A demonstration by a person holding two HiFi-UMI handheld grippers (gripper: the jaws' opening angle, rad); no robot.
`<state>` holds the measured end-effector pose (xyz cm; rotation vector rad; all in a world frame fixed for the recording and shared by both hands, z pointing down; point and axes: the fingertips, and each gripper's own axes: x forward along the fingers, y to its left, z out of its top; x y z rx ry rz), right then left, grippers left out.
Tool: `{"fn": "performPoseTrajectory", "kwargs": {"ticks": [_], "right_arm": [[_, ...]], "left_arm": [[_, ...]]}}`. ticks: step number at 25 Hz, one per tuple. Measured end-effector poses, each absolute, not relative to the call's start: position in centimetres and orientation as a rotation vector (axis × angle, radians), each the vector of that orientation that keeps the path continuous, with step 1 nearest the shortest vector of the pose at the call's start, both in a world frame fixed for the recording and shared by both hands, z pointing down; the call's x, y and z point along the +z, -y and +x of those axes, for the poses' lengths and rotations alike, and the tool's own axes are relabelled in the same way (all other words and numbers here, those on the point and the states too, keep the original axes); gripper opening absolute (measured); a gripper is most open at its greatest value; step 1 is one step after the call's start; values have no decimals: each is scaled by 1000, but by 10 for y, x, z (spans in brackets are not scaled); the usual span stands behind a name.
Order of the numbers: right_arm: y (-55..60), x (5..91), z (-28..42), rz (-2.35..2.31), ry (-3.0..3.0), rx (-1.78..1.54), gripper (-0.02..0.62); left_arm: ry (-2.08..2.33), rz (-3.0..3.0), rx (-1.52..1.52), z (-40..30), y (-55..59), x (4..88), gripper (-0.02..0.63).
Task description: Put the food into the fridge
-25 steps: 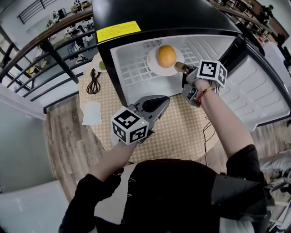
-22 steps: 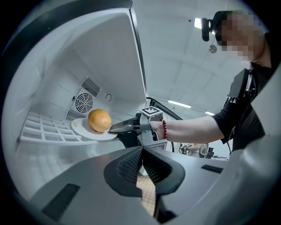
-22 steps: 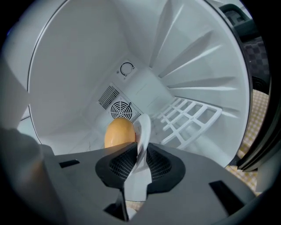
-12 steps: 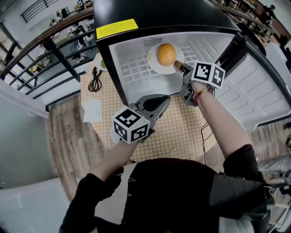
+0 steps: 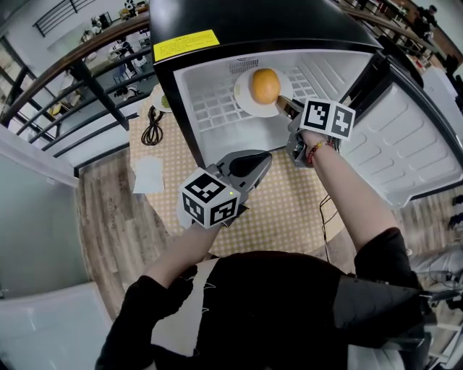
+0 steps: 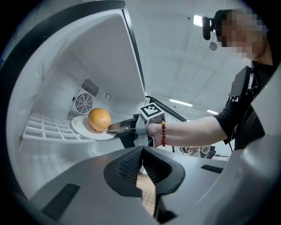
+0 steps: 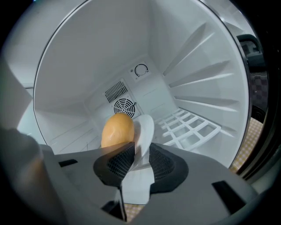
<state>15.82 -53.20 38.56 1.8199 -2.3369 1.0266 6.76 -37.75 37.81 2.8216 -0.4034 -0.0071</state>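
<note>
nearest, the left tool (image 5: 255,165) hangs over the dotted counter (image 5: 289,206), its jaws pressed together with nothing in them. farther in, the right tool (image 5: 284,105) reaches into the open fridge (image 5: 217,22), jaws opening with the rim of the white plate (image 5: 244,102) between them. the plate sits on the grid shelf (image 5: 210,112), carrying the orange (image 5: 265,87), before the fan vent (image 7: 122,107).
</note>
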Motion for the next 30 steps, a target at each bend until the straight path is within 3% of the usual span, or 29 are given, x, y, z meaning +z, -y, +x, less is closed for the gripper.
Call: {"fn": "performPoseTrajectory", "kwargs": {"ticks": [30], "right_arm": [[538,389,162,1837,2241,827,138]], "left_arm": [[412,2818,0,68,380,380,12]]}}
